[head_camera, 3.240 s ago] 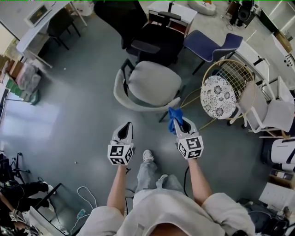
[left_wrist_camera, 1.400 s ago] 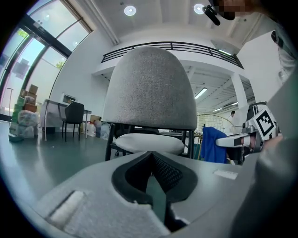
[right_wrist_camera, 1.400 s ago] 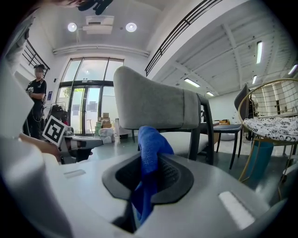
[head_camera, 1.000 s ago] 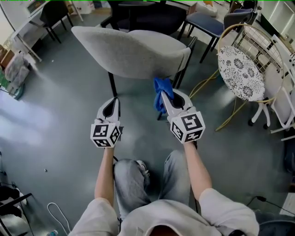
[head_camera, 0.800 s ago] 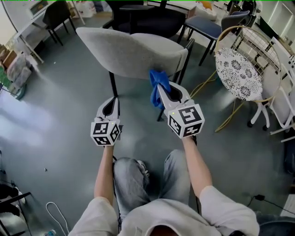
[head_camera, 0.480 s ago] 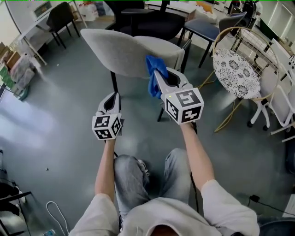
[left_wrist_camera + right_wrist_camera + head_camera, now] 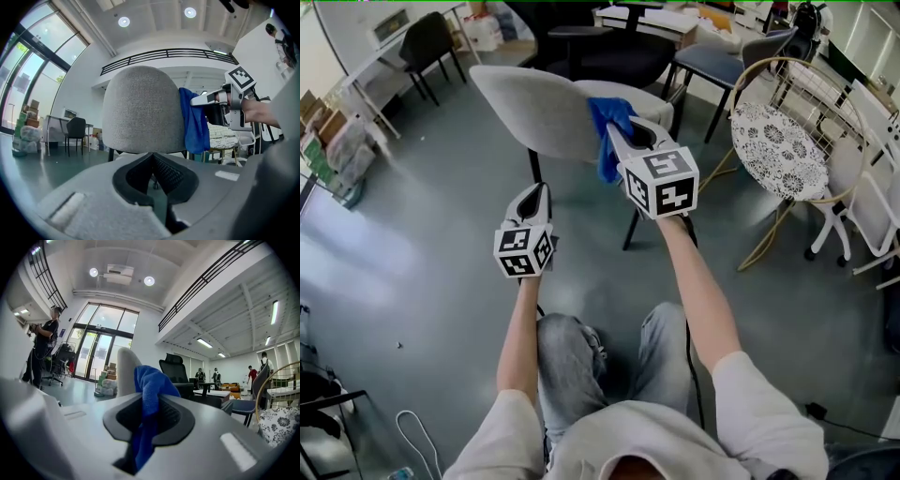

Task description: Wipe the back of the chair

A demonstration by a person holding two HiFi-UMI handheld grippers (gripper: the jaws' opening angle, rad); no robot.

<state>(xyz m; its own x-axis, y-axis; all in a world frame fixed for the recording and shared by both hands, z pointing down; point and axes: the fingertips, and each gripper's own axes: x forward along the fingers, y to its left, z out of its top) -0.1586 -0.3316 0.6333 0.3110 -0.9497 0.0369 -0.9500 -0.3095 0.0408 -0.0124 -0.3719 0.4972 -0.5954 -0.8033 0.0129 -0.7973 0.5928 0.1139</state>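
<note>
Right gripper (image 7: 617, 141) is up high, jaws clamped on the blue cloth (image 7: 602, 131), and the cloth sits at the right edge of the chair back (image 7: 539, 108). That grey back faces me broadside and runs left from the cloth, so the sweep looks leftward. Left gripper (image 7: 536, 192) hangs lower, nearer me, jaws together, holding nothing.

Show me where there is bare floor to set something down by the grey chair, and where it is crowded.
Widest bare floor: left of the grey chair, out to the piled bags. A narrower strip lies between its legs and the wire chair. Crowded behind it: black office chair, blue chair. The right tool holds the blue cloth at the backrest.
</note>
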